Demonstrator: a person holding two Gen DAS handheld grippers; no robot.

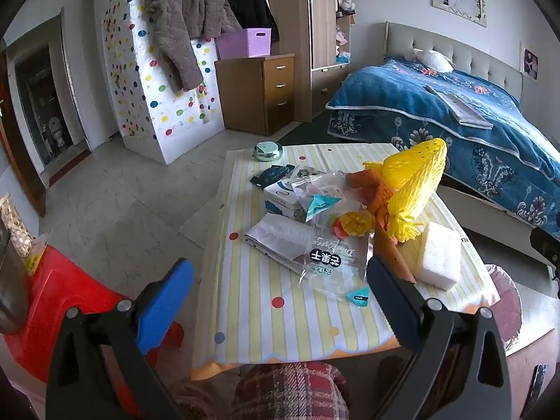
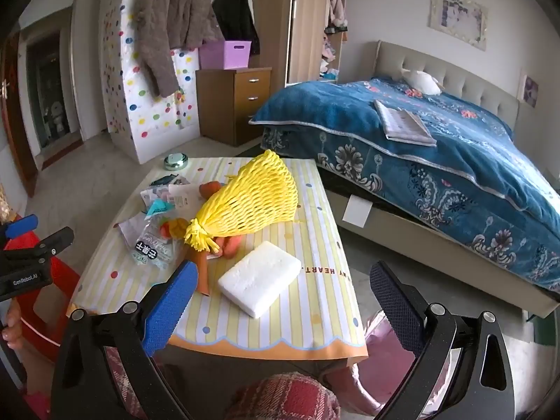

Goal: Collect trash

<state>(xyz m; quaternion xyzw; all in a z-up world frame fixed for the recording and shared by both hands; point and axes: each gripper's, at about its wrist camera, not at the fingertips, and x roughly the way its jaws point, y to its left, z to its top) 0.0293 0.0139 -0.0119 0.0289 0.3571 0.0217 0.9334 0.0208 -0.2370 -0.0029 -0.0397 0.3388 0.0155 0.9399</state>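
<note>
Trash lies on a small table with a striped yellow cloth (image 1: 266, 315) (image 2: 315, 301). A yellow foam fruit net (image 1: 416, 182) (image 2: 248, 199) lies over orange wrappers (image 1: 367, 182). A clear plastic snack bag (image 1: 332, 259) (image 2: 152, 245), a white foam block (image 1: 439, 255) (image 2: 260, 276), a small carton (image 1: 281, 196) and grey folded paper (image 1: 276, 238) lie there too. My left gripper (image 1: 280, 280) is open and empty above the table's near edge. My right gripper (image 2: 283, 287) is open and empty, hovering before the foam block.
A pink-lined trash bin (image 1: 504, 301) (image 2: 381, 357) stands right of the table. A red plastic stool (image 1: 59, 301) is at the left. A bed with a blue blanket (image 2: 437, 147) is at the right. A round tin (image 1: 267, 150) sits at the table's far edge.
</note>
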